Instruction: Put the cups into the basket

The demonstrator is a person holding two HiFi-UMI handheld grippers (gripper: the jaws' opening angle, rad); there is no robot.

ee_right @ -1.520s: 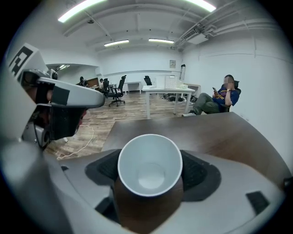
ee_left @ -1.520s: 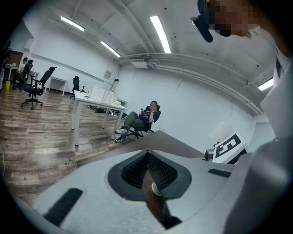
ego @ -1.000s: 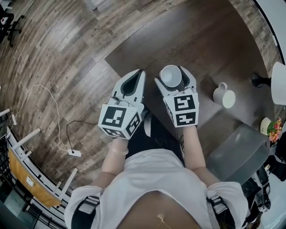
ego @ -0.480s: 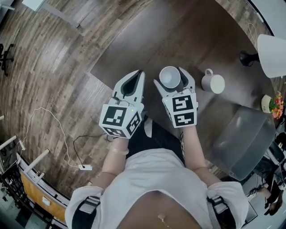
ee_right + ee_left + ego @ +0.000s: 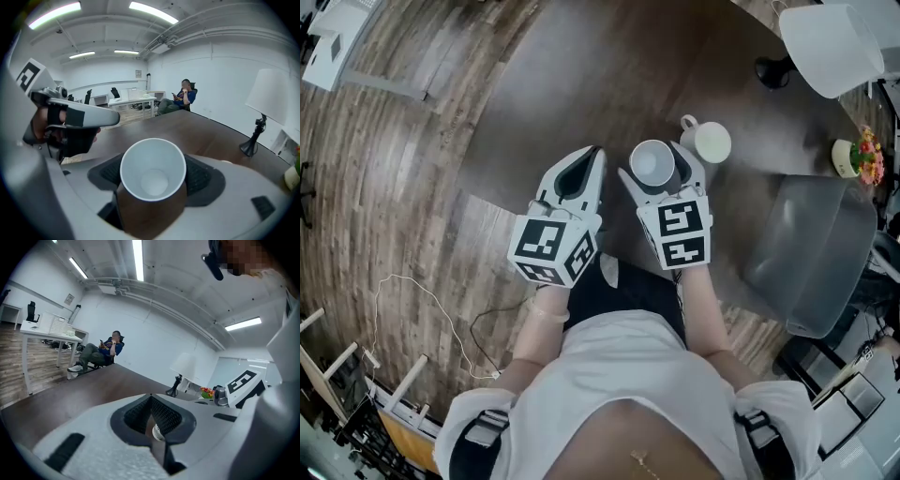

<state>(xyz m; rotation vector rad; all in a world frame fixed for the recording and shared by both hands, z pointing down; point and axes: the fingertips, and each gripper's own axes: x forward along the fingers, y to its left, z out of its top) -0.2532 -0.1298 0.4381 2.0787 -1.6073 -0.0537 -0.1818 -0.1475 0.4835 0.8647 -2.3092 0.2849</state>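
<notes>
Right gripper view shows the right claw [image 5: 154, 177] clenched on a white paper cup [image 5: 152, 164]. Its dark pads press the cup from both sides, and the cup's open mouth faces the camera. The left claw [image 5: 151, 420] has its jaws together and holds nothing. From the head view, the left claw [image 5: 581, 173] and the right claw [image 5: 661, 164] are side by side above the near edge of the dark tabletop [image 5: 609, 75]. A white mug [image 5: 710, 141] stands on the tabletop just beside the right claw. A grey basket [image 5: 816, 253] is further right, with a white lamp [image 5: 830, 33] and a small flower pot [image 5: 853, 157] beyond it.
</notes>
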